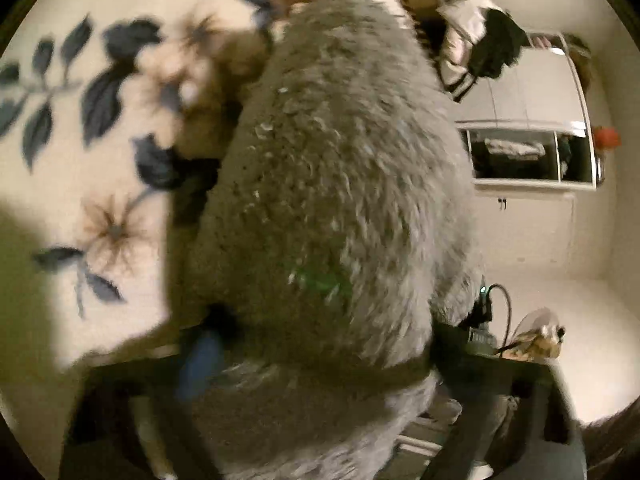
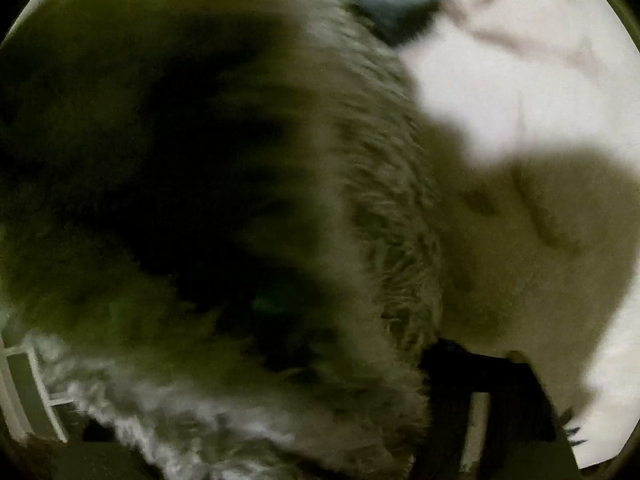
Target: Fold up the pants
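The grey fleecy pants fill the middle of the left wrist view, heaped on a floral bedspread. My left gripper has the fleece bunched between its dark fingers. The blue pad on the left and the right finger both press on the cloth, which narrows between them. In the blurred right wrist view the pants cover almost everything. Of my right gripper only the dark right finger shows, against the edge of the fleece. Its other finger is hidden under the cloth.
White bedding lies to the right of the pants. A white cupboard with an open dark shelf stands at the right, clothes piled above it. A cabled device sits beside the right finger. A white rail shows low left.
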Available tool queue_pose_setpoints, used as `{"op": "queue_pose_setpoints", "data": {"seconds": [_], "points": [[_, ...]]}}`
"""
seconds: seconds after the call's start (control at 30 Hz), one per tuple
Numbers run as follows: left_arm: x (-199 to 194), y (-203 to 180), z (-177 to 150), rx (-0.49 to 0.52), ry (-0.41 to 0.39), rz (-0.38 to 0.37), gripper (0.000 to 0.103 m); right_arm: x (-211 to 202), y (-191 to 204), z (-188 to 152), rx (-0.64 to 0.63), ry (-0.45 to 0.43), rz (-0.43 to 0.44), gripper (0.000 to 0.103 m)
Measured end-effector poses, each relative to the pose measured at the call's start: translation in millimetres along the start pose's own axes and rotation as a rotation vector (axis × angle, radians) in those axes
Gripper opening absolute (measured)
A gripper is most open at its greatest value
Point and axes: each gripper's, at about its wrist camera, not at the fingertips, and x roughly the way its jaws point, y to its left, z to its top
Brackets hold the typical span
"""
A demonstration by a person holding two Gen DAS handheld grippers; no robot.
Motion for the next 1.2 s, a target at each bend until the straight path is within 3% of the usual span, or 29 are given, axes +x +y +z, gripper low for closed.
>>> {"op": "queue_pose_setpoints", "data": {"seconds": [0.13, 0.37, 0.57, 0.9, 1.0, 1.03, 1.17, 1.2], "points": [[-14.8, -11.7, -5.4, 0.029, -0.049, -0.006, 0.038, -8.5, 16.9, -0.7, -0.024, -0.036, -0.012, 0.051], [-41.9, -43.8, -2.6, 0.056, -0.141, -0.045, 0.034, -23.5, 59.3, 7.3, -0.075, -0.06, -0.015, 0.047], [-87.7, -59.4, 28.1, 0.102, -0.261, -0.056, 0.034, -5.1, 121.3, 25.4, -0.165, -0.057, 0.004, 0.047], [-169.2, -38.1, 122.9, 0.106, -0.481, -0.012, 0.034, 58.8, 258.1, 159.4, -0.368, -0.02, 0.035, 0.047], [-180.6, -5.6, 155.5, 0.054, -0.516, 0.025, 0.034, 87.6, 282.8, 203.8, -0.402, 0.013, 0.014, 0.047], [-181.2, 10.5, 168.4, 0.025, -0.516, 0.076, 0.035, 106.3, 287.9, 213.9, -0.409, 0.028, -0.011, 0.049], [-169.5, 57.3, 188.3, -0.104, -0.451, 0.248, 0.041, 141.1, 276.6, 258.1, -0.37, 0.067, -0.199, 0.076], [-164.6, 64.3, 187.7, -0.13, -0.423, 0.288, 0.053, 144.6, 271.2, 259.9, -0.372, 0.062, -0.258, 0.079]]}}
